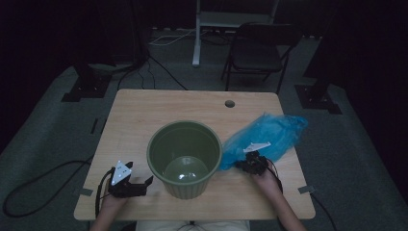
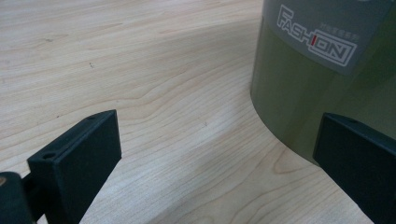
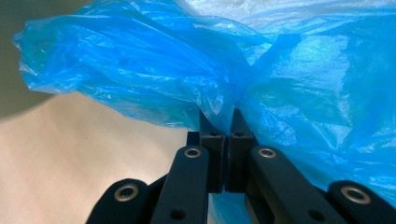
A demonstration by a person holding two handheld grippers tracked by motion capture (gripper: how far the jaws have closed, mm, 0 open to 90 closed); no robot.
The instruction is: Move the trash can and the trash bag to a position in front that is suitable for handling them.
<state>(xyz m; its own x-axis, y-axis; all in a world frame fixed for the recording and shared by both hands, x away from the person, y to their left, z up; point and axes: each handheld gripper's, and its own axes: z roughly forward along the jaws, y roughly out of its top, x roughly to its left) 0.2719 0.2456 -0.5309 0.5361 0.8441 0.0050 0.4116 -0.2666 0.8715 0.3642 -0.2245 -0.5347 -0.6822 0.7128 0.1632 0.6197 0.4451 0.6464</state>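
An olive-green plastic bucket point(image 1: 187, 185) stands upright in the middle of the wooden table point(image 1: 144, 110); its wall with a "FASHION" label point(image 2: 317, 42) fills the right of the left gripper view. My left gripper point(image 1: 146, 186) point(image 2: 217, 135) rests low at the bucket's left, jaws wide apart, with bare wood between them. A crumpled blue plastic bag point(image 1: 272, 132) point(image 3: 140, 70) lies to the right of the bucket. My right gripper point(image 1: 241, 165) point(image 3: 227, 122) is shut on a fold of the bag at its near edge, close to the bucket's rim.
A round cable hole point(image 1: 229, 103) sits near the table's far edge. A folding chair point(image 1: 257, 48) and a white stand point(image 1: 197, 33) are on the floor behind the table. Cables point(image 1: 33, 187) trail on the carpet at the left.
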